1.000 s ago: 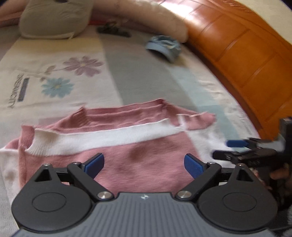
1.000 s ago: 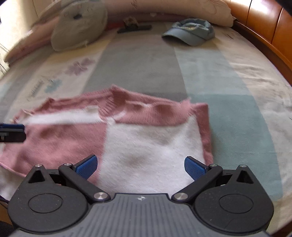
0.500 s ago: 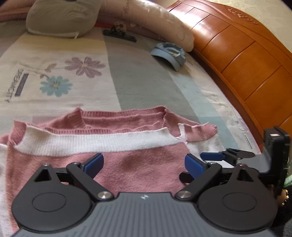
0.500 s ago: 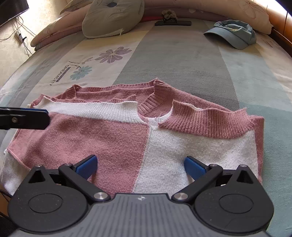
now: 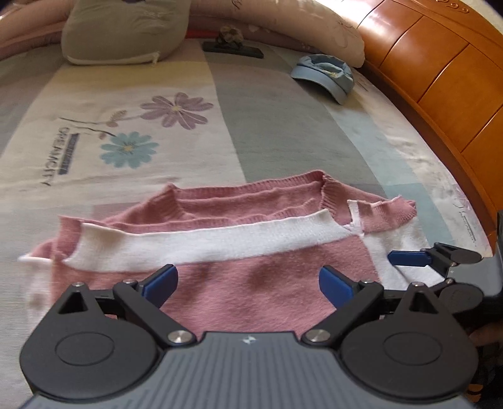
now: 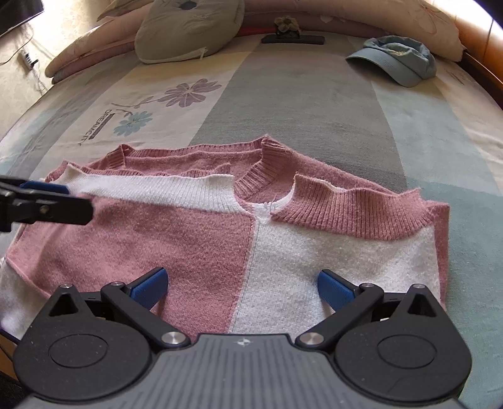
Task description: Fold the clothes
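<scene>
Lying flat on the bed (image 6: 298,103), just ahead of both grippers: one pink-and-white knit sweater (image 6: 201,239), folded, ribbed collar on its far edge. Left gripper (image 5: 248,280): released, blue pads spread wide over the pink panel, grasping nothing. Right gripper (image 6: 242,284): released likewise, spread across the pink-white seam. Beyond the sweater, well apart: blue cap (image 6: 396,59) far right; grey-green pillow (image 6: 188,28) far left; dark flat object with a small flower ornament (image 6: 292,37) straight ahead. Wooden bed frame (image 5: 440,72) to the right. Bed cover printed with flowers and the word "DREAMCITY" (image 6: 96,127), ahead left. Nothing lies between grippers and sweater.
</scene>
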Tool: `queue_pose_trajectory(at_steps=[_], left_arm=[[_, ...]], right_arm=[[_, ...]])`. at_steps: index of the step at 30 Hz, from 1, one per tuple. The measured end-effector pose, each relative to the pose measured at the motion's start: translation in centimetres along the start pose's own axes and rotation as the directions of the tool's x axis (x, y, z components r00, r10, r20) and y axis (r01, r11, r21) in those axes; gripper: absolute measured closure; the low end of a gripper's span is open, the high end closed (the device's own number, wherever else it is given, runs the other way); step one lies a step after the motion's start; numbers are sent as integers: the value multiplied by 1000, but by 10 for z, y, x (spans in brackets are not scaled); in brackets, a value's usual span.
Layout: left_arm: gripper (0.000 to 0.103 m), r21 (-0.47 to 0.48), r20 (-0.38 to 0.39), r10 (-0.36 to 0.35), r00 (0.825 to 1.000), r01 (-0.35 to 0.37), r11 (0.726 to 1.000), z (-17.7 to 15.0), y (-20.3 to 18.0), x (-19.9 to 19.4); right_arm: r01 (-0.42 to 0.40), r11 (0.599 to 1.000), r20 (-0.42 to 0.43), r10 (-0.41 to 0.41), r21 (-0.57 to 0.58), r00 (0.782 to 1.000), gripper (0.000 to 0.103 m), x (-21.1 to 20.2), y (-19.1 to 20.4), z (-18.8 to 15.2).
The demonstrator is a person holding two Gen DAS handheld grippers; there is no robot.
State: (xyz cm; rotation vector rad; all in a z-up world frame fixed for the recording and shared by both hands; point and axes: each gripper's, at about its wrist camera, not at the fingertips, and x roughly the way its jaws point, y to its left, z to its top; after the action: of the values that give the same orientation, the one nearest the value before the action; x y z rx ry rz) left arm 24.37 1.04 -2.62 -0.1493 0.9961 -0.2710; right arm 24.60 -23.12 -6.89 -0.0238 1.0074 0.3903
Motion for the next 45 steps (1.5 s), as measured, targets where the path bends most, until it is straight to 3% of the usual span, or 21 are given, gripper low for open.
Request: queue_pose_trajectory(at_steps=[7, 18, 23, 33, 38, 41, 45], left_arm=[[7, -2, 24, 43, 999, -43, 999, -7, 22, -23], [7, -107, 47, 164, 985, -158, 982, -34, 106, -63], [7, -163, 44, 170, 985, -160, 973, -43, 131, -67], [7, -221, 38, 63, 997, -53, 974, -56, 151, -62], [7, -271, 33, -56, 998, 63, 960, -62, 167, -57], [7, -319, 12, -163, 987, 158, 935, -64, 181, -50], [7, -362, -41, -283, 958, 250, 898, -64, 193, -37]], right_arm=[[-88, 995, 55, 85, 45, 995, 0, -14, 22, 15], [-226, 967, 120, 212, 114, 970, 0, -5, 73, 22], [-210, 970, 140, 192, 125, 971, 0, 12, 82, 29], [-148, 977, 153, 124, 152, 980, 0, 48, 92, 48], [-149, 975, 150, 124, 166, 981, 0, 33, 95, 51], [-151, 975, 151, 126, 164, 980, 0, 21, 99, 48], [-134, 975, 166, 105, 175, 981, 0, 6, 103, 43]])
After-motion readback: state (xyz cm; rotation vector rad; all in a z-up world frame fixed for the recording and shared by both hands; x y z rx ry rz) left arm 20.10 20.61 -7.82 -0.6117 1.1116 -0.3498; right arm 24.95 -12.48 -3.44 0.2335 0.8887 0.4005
